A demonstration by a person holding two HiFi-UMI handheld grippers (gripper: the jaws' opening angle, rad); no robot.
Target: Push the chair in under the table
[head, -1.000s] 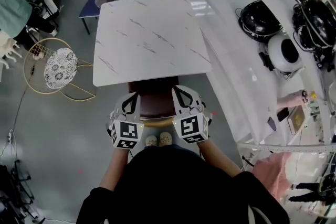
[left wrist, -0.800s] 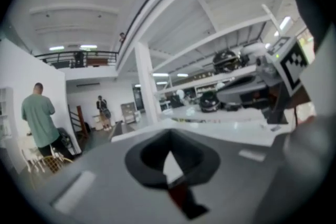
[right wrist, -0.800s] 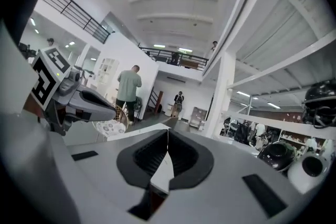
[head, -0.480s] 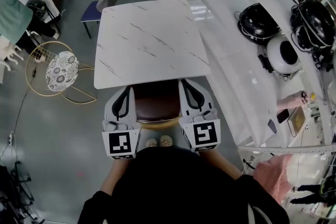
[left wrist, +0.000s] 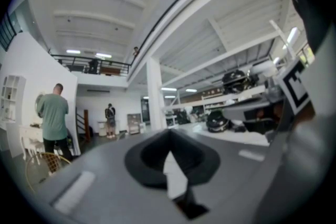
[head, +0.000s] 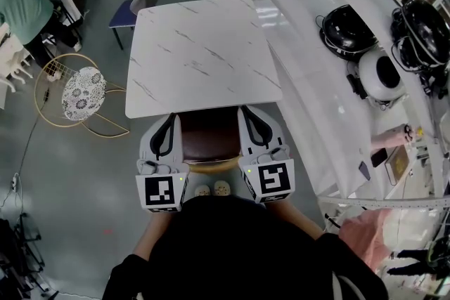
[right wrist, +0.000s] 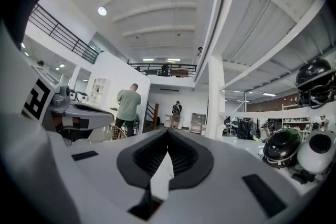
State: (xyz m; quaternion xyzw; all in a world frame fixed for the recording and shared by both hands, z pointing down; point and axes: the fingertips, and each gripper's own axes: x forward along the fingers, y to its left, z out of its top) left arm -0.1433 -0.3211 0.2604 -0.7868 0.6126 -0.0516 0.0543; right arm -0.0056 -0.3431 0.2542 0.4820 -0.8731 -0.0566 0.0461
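The chair point(head: 209, 140) has a dark brown seat and a gold curved back rim. In the head view it stands at the near edge of the white marble table point(head: 204, 46), with its front part tucked under the top. My left gripper point(head: 171, 121) hovers over the chair's left side and my right gripper point(head: 248, 113) over its right side. Both point toward the table and touch nothing. In the left gripper view the left gripper point(left wrist: 169, 138) is shut and empty. The right gripper point(right wrist: 168, 134) in its own view is shut and empty too.
A gold wire chair point(head: 81, 91) with a patterned cushion stands left of the table. A blue chair point(head: 133, 3) is at the table's far side. A long white counter point(head: 309, 81) with dark helmets point(head: 344, 28) runs along the right. A person in green point(head: 24, 3) stands far left.
Both grippers rose from the chair's back rim and levelled out, then held still. The person in green at the far left has straightened up.
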